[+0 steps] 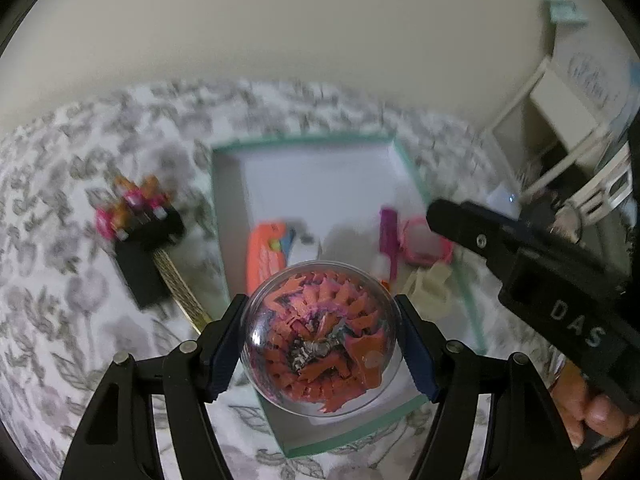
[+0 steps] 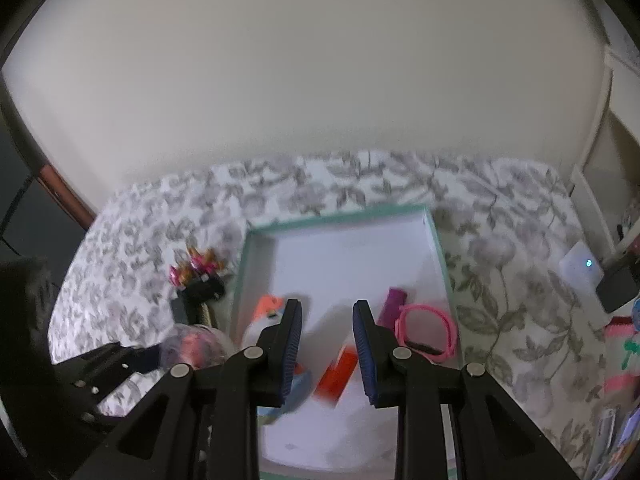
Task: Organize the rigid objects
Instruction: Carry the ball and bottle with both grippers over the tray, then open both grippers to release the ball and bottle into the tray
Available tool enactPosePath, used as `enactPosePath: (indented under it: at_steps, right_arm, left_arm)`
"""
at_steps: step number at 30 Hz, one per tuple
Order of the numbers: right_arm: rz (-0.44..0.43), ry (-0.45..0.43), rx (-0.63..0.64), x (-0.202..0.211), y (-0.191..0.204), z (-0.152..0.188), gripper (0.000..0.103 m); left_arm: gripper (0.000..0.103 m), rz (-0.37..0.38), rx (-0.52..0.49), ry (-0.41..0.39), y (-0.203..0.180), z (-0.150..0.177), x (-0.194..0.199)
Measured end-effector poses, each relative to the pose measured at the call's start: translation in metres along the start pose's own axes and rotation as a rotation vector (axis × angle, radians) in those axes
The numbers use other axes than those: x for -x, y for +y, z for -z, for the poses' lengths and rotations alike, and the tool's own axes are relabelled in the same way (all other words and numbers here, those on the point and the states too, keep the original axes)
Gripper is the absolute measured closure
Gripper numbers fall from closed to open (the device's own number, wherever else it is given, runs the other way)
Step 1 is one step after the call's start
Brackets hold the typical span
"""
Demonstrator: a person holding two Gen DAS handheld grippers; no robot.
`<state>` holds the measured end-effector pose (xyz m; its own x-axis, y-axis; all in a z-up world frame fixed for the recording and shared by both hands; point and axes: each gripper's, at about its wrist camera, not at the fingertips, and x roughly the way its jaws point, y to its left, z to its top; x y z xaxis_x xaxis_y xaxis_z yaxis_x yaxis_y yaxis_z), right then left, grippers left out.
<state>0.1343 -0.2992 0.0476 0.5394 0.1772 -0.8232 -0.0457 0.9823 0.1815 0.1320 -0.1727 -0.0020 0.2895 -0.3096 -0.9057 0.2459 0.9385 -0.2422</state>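
Observation:
My left gripper is shut on a clear plastic ball filled with orange and pink shavings, above the near end of a green-rimmed white box. In the box lie an orange item, a purple tube, a pink ring and a cream piece. My right gripper hangs over the box, open with nothing between its blue pads. Below it lie a red block, the purple tube and the pink ring. The ball shows at left.
A black holder with pink and orange pieces lies on the flowered bedspread left of the box. Right of the box are a white device with a light, a black block and colourful clutter. A white shelf stands by the wall.

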Motion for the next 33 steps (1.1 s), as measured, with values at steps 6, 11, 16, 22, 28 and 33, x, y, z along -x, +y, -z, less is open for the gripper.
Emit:
enactPosePath:
  at_steps: [6, 11, 16, 22, 28, 33]
  right_arm:
    - [0.056, 0.097, 0.005, -0.034, -0.008, 0.012, 0.075]
    - [0.065, 0.131, -0.012, -0.045, -0.015, 0.018, 0.075]
    - [0.075, 0.137, -0.025, -0.048, -0.018, 0.019, 0.075]
    - [0.079, 0.118, -0.040, -0.041, -0.021, 0.016, 0.075]
    - [0.081, 0.119, -0.045, -0.040, -0.023, 0.016, 0.075]
    - [0.083, 0.120, -0.039, -0.040, -0.021, 0.016, 0.075]
  left_arm:
    - [0.031, 0.006, 0.026, 0.079, 0.004, 0.010, -0.034]
    - [0.031, -0.007, 0.012, 0.049, 0.002, 0.008, -0.039]
    - [0.031, -0.027, -0.021, -0.002, -0.003, 0.002, -0.047]
    - [0.031, -0.057, -0.063, -0.028, -0.007, -0.001, -0.061]
    - [0.031, -0.058, -0.080, -0.030, -0.008, 0.000, -0.061]
    - [0.031, -0.057, -0.069, -0.005, -0.006, -0.003, -0.059]
